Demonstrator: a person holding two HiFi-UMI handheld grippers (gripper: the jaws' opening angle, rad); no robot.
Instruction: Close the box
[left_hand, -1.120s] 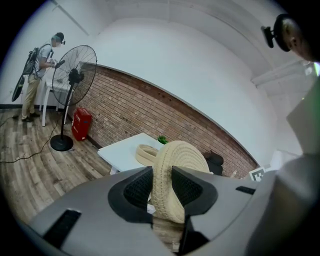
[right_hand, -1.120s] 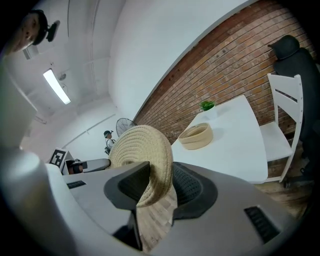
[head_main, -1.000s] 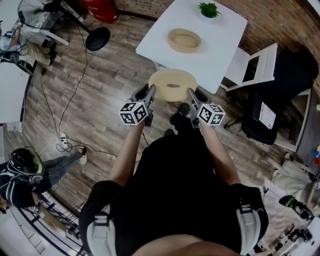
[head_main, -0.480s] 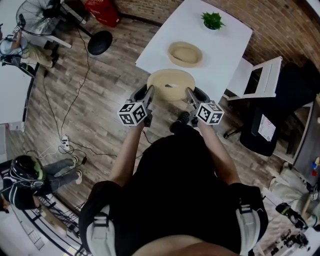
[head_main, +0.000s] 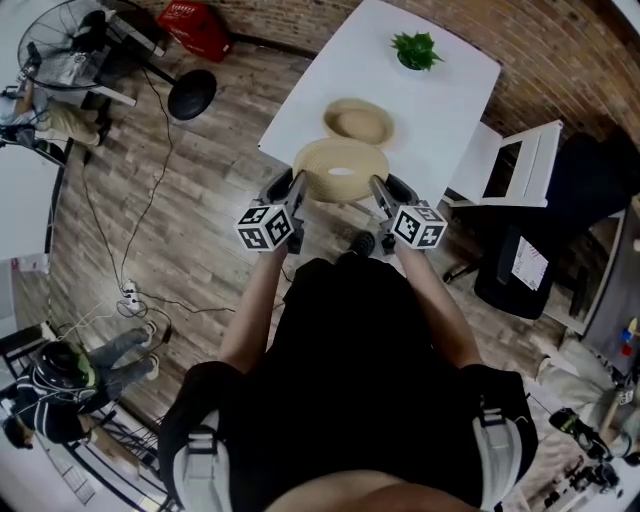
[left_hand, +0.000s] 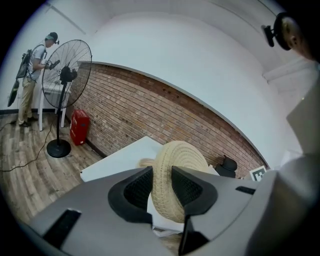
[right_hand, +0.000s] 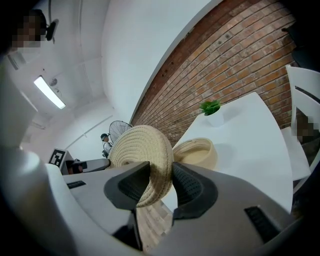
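A round woven lid (head_main: 340, 168) hangs level over the near edge of the white table (head_main: 440, 90), held at opposite sides of its rim. My left gripper (head_main: 293, 185) is shut on its left rim, and my right gripper (head_main: 378, 188) is shut on its right rim. The open woven box (head_main: 358, 121) stands on the table just beyond the lid, partly covered by it. In the left gripper view the lid (left_hand: 177, 175) sits edge-on between the pads of the left gripper (left_hand: 159, 187). In the right gripper view the right gripper (right_hand: 160, 182) pinches the lid (right_hand: 142, 150), with the box (right_hand: 197, 152) behind.
A small potted plant (head_main: 415, 48) stands at the table's far end. A white chair (head_main: 510, 160) and dark gear sit to the right. A standing fan (head_main: 190, 85), a red container (head_main: 200, 20) and floor cables lie to the left. A person (left_hand: 35, 75) stands by the fan.
The lid, carried by both grippers, has moved forward from over the floor to over the table's near edge, close to the box. Both grips are unchanged.
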